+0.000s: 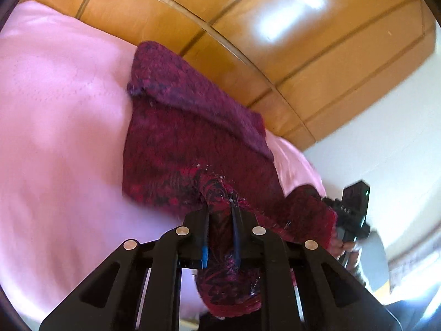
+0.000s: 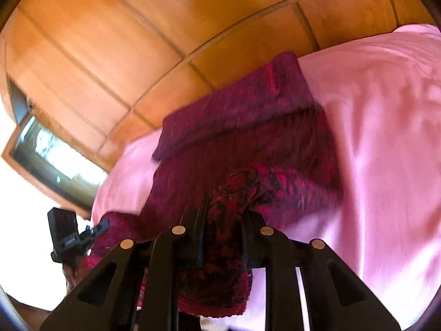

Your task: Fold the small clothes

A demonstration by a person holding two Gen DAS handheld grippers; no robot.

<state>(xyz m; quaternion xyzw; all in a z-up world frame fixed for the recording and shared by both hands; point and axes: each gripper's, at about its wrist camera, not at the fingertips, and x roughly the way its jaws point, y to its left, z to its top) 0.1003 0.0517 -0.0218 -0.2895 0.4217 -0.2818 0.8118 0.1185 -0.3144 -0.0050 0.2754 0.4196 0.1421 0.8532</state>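
Note:
A dark red knitted garment [image 1: 193, 127] lies on a pink bed sheet [image 1: 60, 115], its far part folded over itself. My left gripper [image 1: 220, 215] is shut on the near edge of the garment, which bunches between the fingers and hangs below them. My right gripper [image 2: 224, 215] is shut on another part of the same near edge of the garment [image 2: 248, 127]. Each gripper shows in the other's view: the right one in the left wrist view [image 1: 350, 212] and the left one in the right wrist view [image 2: 69, 237].
A wooden panelled headboard or wardrobe [image 1: 275, 27] stands behind the bed. A white wall [image 1: 386, 143] is at the right. The right wrist view shows a framed window or picture [image 2: 52, 160] at the left and the pink sheet [image 2: 386, 138] spreading right.

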